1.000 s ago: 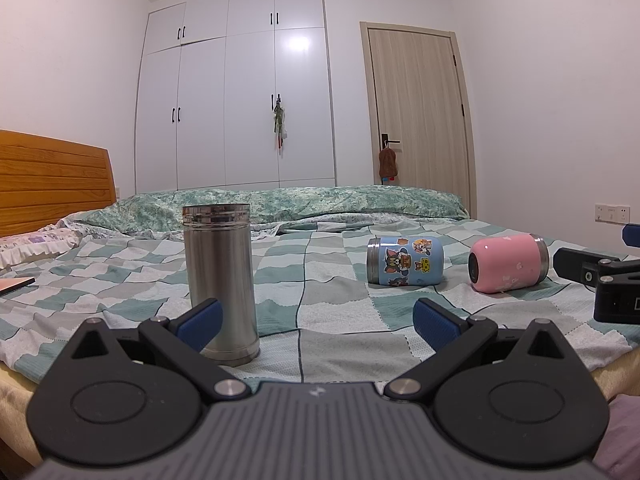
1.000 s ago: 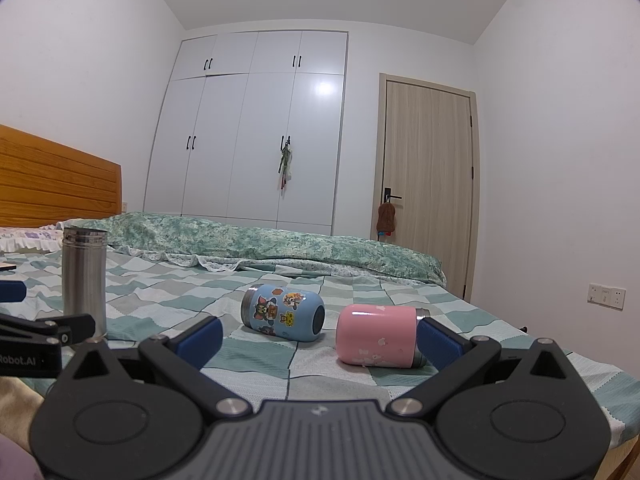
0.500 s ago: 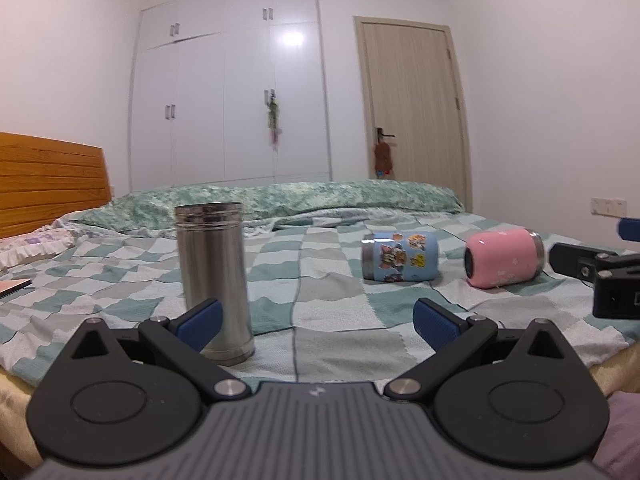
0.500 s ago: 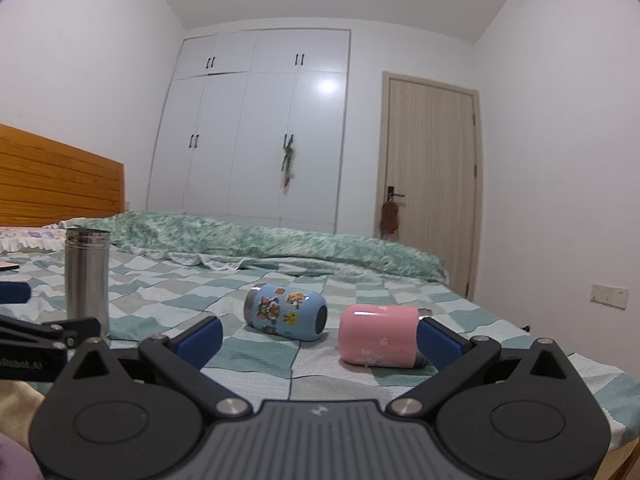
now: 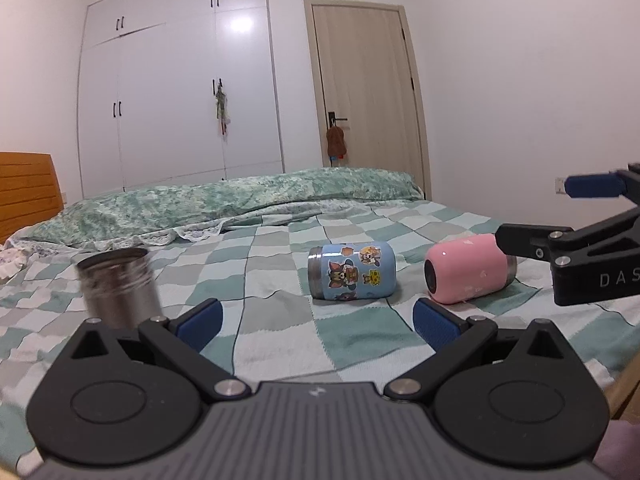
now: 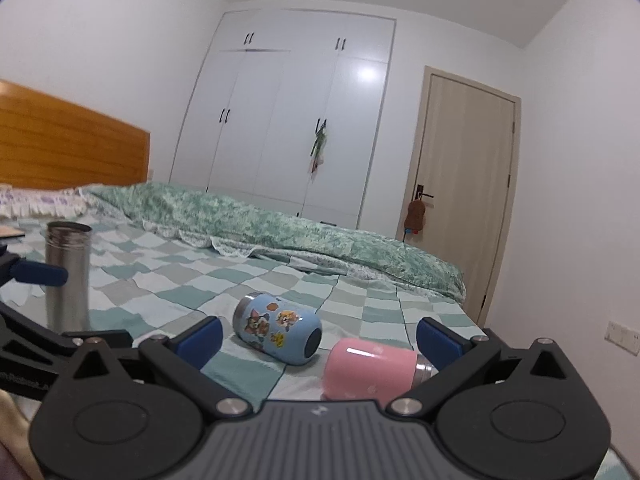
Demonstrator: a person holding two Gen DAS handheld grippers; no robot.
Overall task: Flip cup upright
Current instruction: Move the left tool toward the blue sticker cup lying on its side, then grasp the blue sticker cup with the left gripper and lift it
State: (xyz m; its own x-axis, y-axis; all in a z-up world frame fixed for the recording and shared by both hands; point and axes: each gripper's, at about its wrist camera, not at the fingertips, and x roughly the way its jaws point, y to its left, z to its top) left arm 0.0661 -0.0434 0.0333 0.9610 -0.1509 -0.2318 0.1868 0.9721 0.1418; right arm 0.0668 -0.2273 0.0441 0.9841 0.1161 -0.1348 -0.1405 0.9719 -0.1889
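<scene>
Through my left camera, my left gripper [image 5: 316,314] hangs spread and empty above the checked bedspread [image 5: 272,320]. The blue sticker cup [image 5: 352,270] and the pink cup [image 5: 466,268] lie on their sides ahead; a steel flask [image 5: 118,290] stands upright to the left.

Through my right camera, my right gripper [image 6: 318,334] gapes wide, grasping nothing, with the pink cup [image 6: 370,372] just ahead. It looks rigid, smooth, probably slippery; I'd pinch across its middle.
</scene>
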